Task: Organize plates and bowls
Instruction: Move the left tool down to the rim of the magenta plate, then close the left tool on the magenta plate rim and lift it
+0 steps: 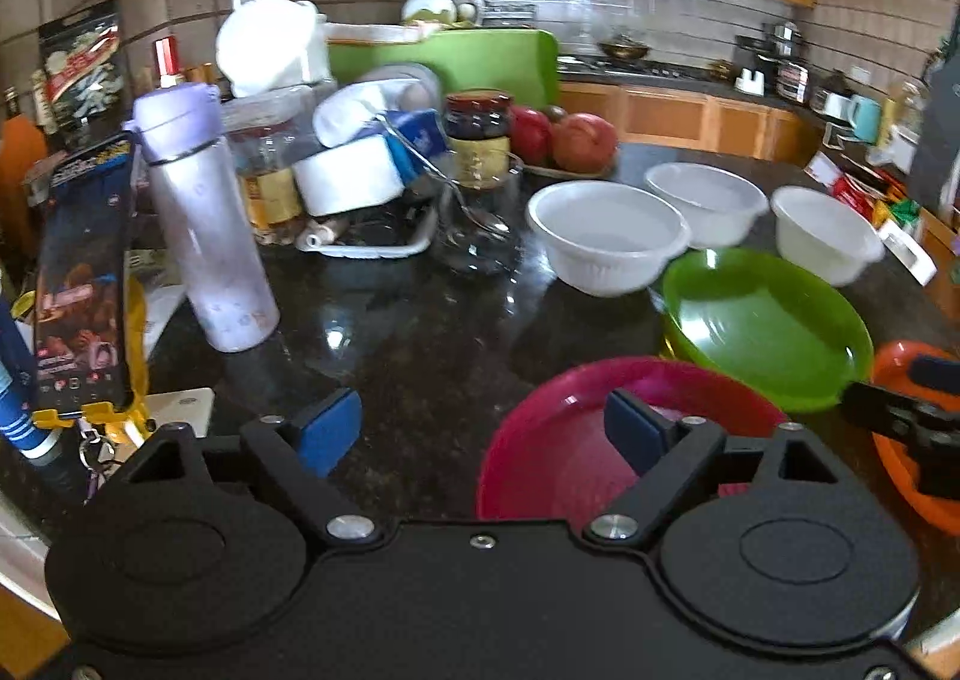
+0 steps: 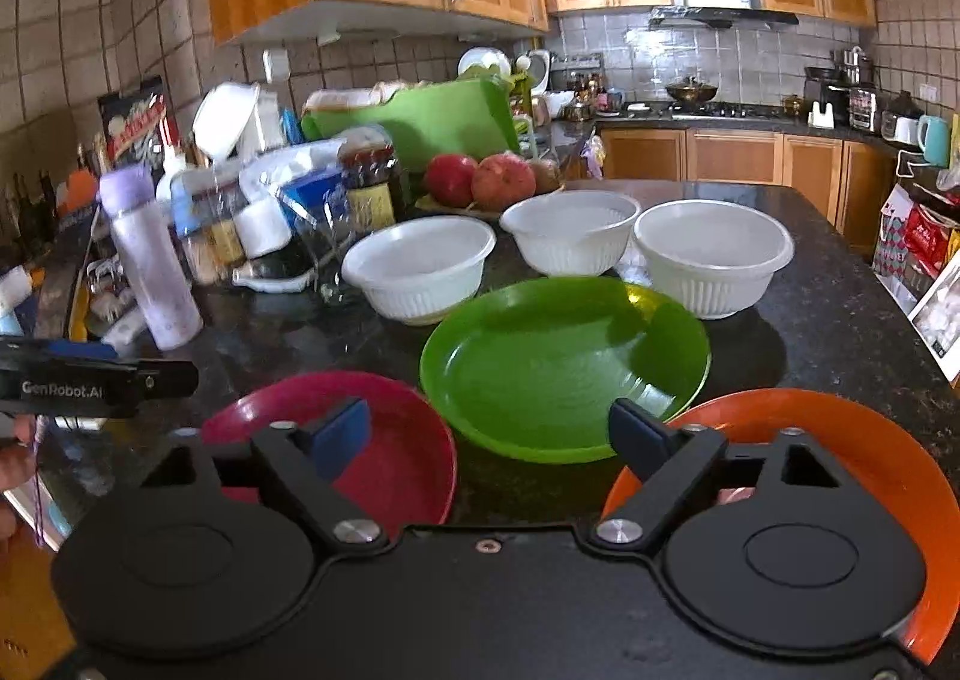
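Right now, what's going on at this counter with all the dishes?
A person is holding a claw in each hand over a dark counter, about to tidy plates and bowls. Nothing is picked up yet. The left claw is open above the near rim of the red plate. The right claw is open too, between the red plate and the orange plate. A green plate lies just beyond, with three white bowls in a row behind it.

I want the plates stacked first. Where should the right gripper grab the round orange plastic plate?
Probably the near rim of the orange plate, from the camera side: it lies flat, so only its thin raised edge fits between the open right gripper pads.
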A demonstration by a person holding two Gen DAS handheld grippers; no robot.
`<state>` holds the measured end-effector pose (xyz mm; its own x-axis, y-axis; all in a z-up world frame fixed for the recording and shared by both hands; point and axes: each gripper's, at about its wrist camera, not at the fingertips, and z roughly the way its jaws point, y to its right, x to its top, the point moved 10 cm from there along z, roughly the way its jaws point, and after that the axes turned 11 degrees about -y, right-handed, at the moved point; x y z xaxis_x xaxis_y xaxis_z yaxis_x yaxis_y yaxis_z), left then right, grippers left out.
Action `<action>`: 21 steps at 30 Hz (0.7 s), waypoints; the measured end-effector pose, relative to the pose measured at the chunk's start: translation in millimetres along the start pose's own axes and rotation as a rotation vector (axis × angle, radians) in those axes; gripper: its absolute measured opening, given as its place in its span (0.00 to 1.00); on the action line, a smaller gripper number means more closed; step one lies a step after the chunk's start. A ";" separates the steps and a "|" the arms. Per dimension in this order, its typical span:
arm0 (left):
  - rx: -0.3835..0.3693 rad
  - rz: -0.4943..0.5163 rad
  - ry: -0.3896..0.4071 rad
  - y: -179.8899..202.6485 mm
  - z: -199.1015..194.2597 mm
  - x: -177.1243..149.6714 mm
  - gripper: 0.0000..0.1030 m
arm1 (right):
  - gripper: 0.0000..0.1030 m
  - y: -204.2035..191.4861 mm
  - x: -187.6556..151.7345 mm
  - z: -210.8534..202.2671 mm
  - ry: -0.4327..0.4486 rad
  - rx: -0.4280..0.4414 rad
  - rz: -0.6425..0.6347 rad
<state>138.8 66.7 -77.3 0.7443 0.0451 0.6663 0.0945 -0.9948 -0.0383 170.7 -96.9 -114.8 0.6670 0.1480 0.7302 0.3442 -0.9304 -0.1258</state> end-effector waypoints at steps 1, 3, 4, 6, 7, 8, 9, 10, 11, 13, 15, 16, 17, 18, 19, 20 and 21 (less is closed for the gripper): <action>-0.007 0.006 0.000 2.1 -0.3 -2.0 0.83 | 0.74 -2.6 -1.3 2.7 -0.009 0.000 -0.003; -0.024 -0.009 -0.004 0.7 1.0 -4.2 0.81 | 0.74 -7.1 -4.0 9.7 -0.027 -0.008 -0.004; -0.037 -0.022 -0.013 -0.2 2.6 -5.7 0.76 | 0.74 -8.3 -4.8 12.1 -0.033 -0.010 -0.005; -0.067 -0.036 -0.056 -2.3 8.8 -9.7 0.71 | 0.72 -11.1 -6.7 16.4 -0.045 -0.010 -0.011; -0.081 -0.039 -0.083 -3.5 12.5 -10.9 0.71 | 0.72 -10.6 -8.6 15.6 -0.045 -0.010 -0.012; -0.094 -0.044 -0.111 -4.2 15.9 -13.5 0.71 | 0.72 -10.5 -9.3 15.9 -0.044 -0.013 -0.010; -0.105 -0.050 -0.137 -4.8 19.0 -16.6 0.70 | 0.72 -10.7 -10.1 16.3 -0.043 -0.017 -0.006; -0.116 -0.053 -0.155 -5.4 21.3 -19.9 0.69 | 0.72 -10.6 -10.6 17.7 -0.043 -0.020 -0.003; -0.122 -0.054 -0.168 -5.5 22.9 -22.9 0.69 | 0.72 -10.8 -11.1 18.9 -0.044 -0.023 -0.003; -0.110 -0.052 -0.168 -6.3 23.5 -27.5 0.68 | 0.72 -12.0 -11.8 22.2 -0.051 -0.024 -0.002; -0.091 -0.042 -0.152 -7.2 21.9 -29.1 0.68 | 0.70 -11.4 -11.6 23.6 -0.044 -0.024 0.025; -0.085 -0.041 -0.143 -7.4 20.4 -28.9 0.68 | 0.67 -10.3 -10.8 22.6 -0.034 -0.023 0.041; -0.081 -0.045 -0.136 -8.5 20.0 -28.1 0.68 | 0.64 -9.9 -10.2 21.7 -0.024 -0.018 0.055; -0.077 -0.046 -0.134 -9.3 20.5 -27.6 0.68 | 0.60 -10.0 -10.0 21.7 -0.024 -0.015 0.058; -0.074 -0.046 -0.137 -10.5 21.8 -27.0 0.68 | 0.59 -10.4 -9.6 22.3 -0.028 -0.018 0.055; -0.072 -0.049 -0.142 -11.3 22.8 -27.1 0.68 | 0.59 -10.5 -9.6 22.9 -0.032 -0.022 0.054; -0.072 -0.053 -0.148 -11.9 23.9 -27.3 0.68 | 0.58 -10.7 -9.8 23.0 -0.031 -0.020 0.058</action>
<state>133.1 79.4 -112.8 0.8291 0.1051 0.5492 0.0923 -0.9944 0.0510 175.7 -80.8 -136.0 0.7057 0.1036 0.7009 0.2912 -0.9442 -0.1536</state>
